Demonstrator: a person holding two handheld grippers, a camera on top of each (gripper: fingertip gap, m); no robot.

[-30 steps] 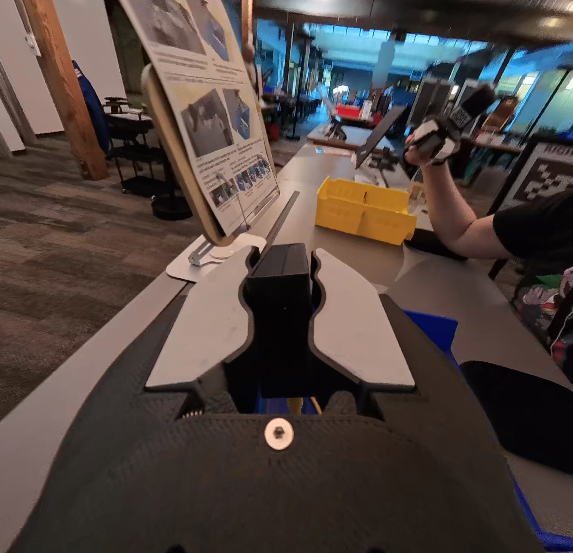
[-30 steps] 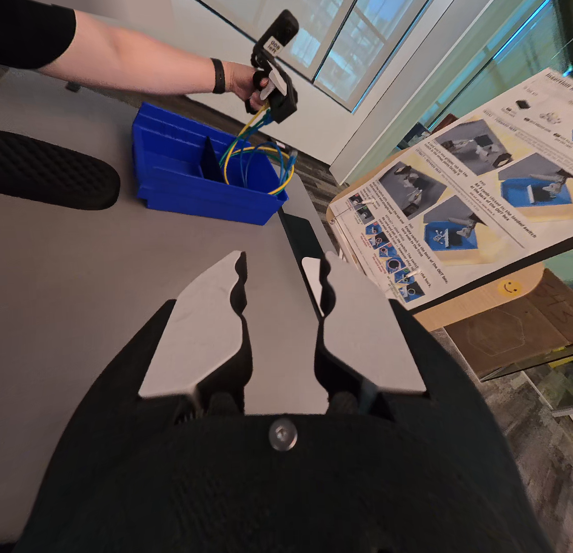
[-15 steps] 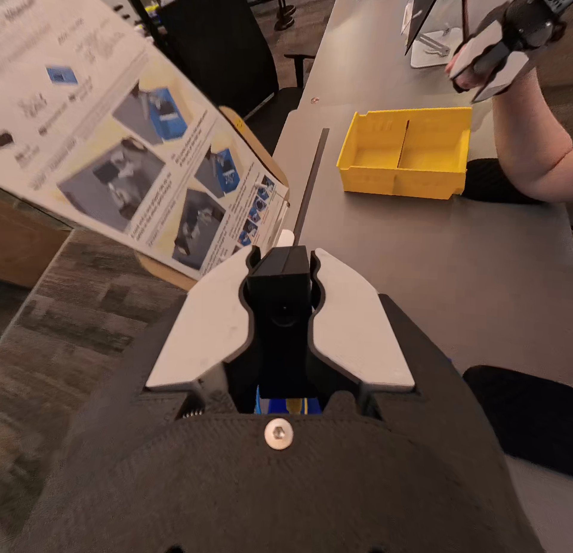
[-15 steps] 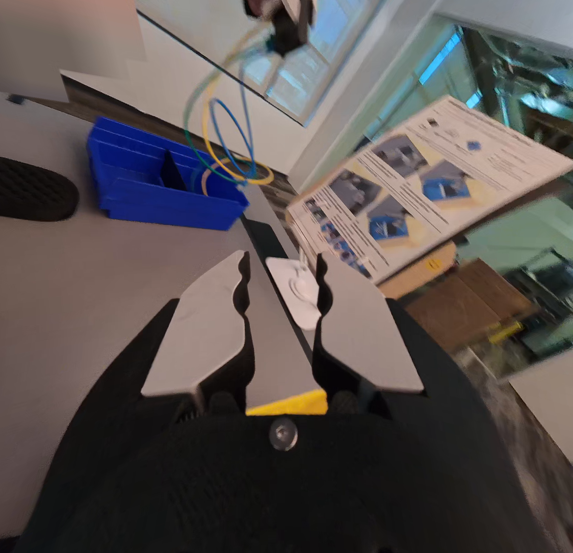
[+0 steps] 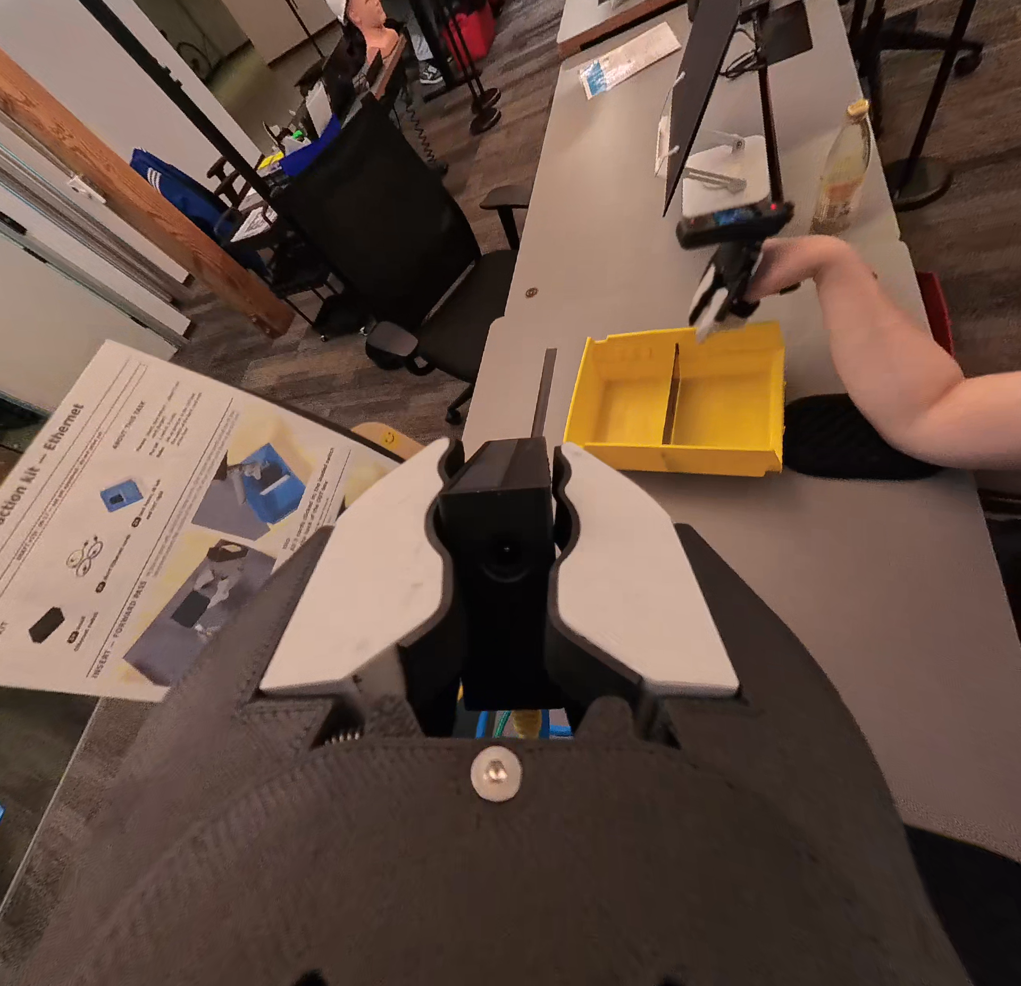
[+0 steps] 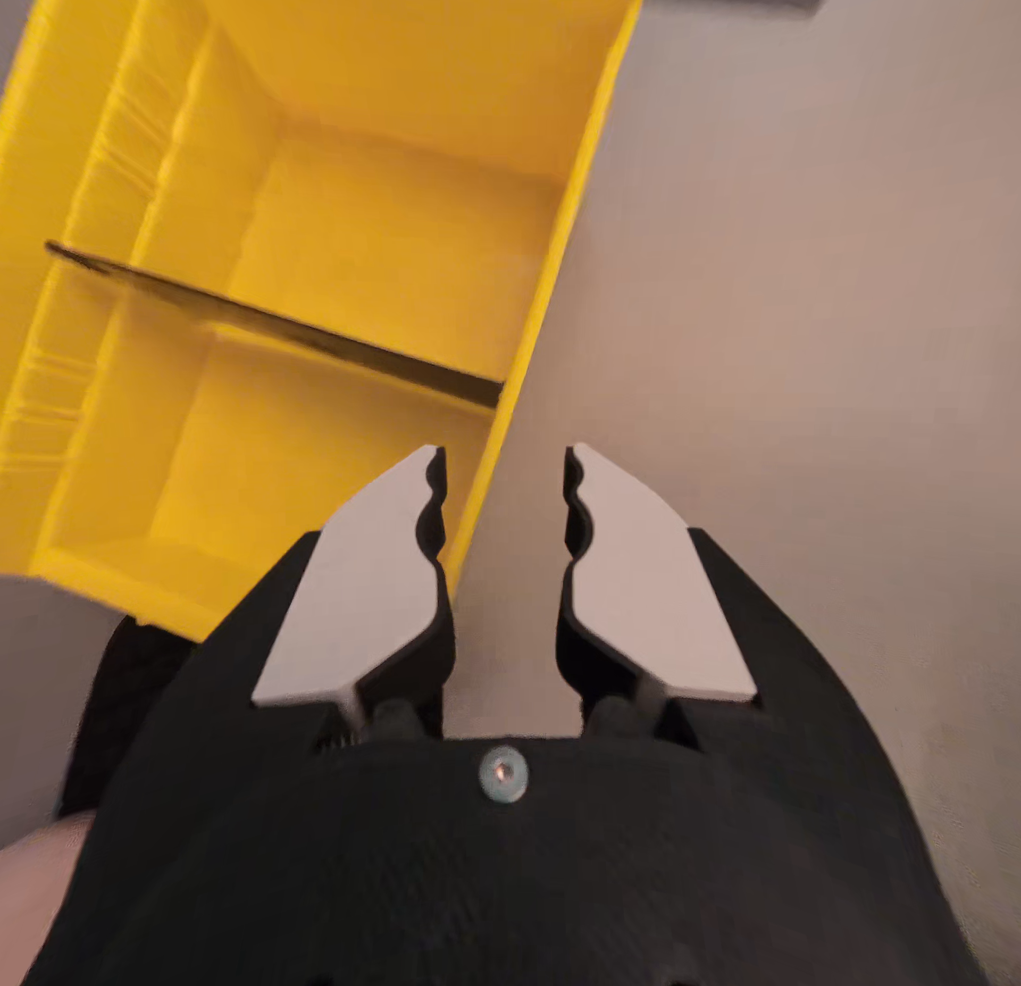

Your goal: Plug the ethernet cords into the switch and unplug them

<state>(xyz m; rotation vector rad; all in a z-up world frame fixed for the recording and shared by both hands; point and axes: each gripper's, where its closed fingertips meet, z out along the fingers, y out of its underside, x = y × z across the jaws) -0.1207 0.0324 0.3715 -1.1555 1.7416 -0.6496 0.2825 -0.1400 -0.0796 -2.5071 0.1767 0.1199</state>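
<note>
Switch (image 5: 497, 545): black box, clamped in L gripper (image 5: 500, 456).

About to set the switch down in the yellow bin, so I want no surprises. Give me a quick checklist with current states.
1. Left gripper clamped on the black switch: ok.
2. Cords plugged into the switch: cannot tell, only bits show beneath it.
3. Yellow bin compartments empty: ok.
4. Right gripper open and holding nothing: ok.
5. Right gripper out of the bin's way: not ok, it hangs at the bin's edge.
</note>
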